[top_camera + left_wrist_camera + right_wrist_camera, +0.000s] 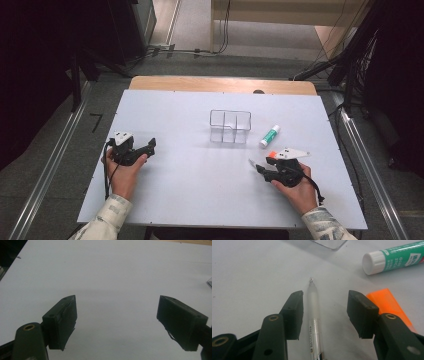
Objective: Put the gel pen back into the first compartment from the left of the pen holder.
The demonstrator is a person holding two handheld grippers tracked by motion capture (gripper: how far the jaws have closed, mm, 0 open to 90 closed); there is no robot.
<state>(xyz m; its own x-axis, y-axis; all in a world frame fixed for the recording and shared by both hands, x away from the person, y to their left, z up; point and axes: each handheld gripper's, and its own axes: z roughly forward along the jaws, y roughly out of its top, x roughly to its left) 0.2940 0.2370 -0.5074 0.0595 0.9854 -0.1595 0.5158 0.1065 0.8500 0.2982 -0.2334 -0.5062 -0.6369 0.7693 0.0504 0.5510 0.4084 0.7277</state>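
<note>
A clear pen [314,315] lies on the white table between the jaws of my right gripper [326,300], tip pointing away. The jaws stand either side of it and neither pad touches it. In the high view this gripper [256,166] sits at the right front of the table with the pen [251,163] at its tips. An orange highlighter [387,302] lies just outside its right jaw. My left gripper [117,305] is open over bare table with nothing between its jaws. In the high view it [150,145] rests at the left.
A green and white glue stick [269,136] lies beyond the highlighter [272,154], white cap toward me [394,257]. A clear divided plastic holder [230,126] stands mid-table. The white board [190,190] covers a wooden table; dark stands and cables flank it.
</note>
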